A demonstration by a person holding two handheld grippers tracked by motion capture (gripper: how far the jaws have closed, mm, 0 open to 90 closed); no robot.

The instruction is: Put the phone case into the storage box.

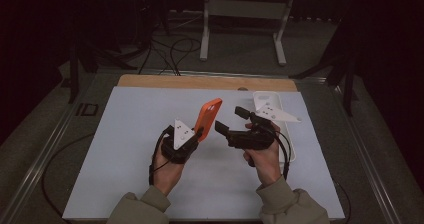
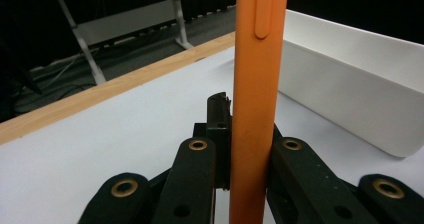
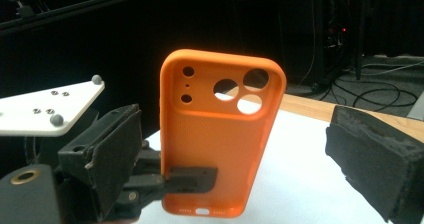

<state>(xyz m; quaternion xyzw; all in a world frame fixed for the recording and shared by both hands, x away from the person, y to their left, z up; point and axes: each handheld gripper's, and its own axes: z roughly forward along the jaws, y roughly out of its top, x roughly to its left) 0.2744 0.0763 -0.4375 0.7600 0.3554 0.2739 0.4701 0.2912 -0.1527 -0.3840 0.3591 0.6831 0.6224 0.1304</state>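
An orange phone case (image 1: 209,116) stands upright above the white table mat, and my left gripper (image 1: 199,132) is shut on its lower end. In the left gripper view the case (image 2: 257,99) is edge-on between the jaws of the left gripper (image 2: 245,134), side button at the top. In the right gripper view the case (image 3: 220,129) shows its camera cut-outs, and a black fingertip (image 3: 192,178) of the left gripper lies across its lower part. My right gripper (image 1: 233,120) is open just right of the case, and its pads (image 3: 117,151) flank the case without touching it.
A long white tray (image 1: 289,149) lies on the mat's right side behind my right hand; its wall (image 2: 360,89) is near the case. The white mat (image 1: 125,149) lies on a wooden table (image 1: 200,81). A metal stand (image 1: 245,9) and cables sit on the floor beyond.
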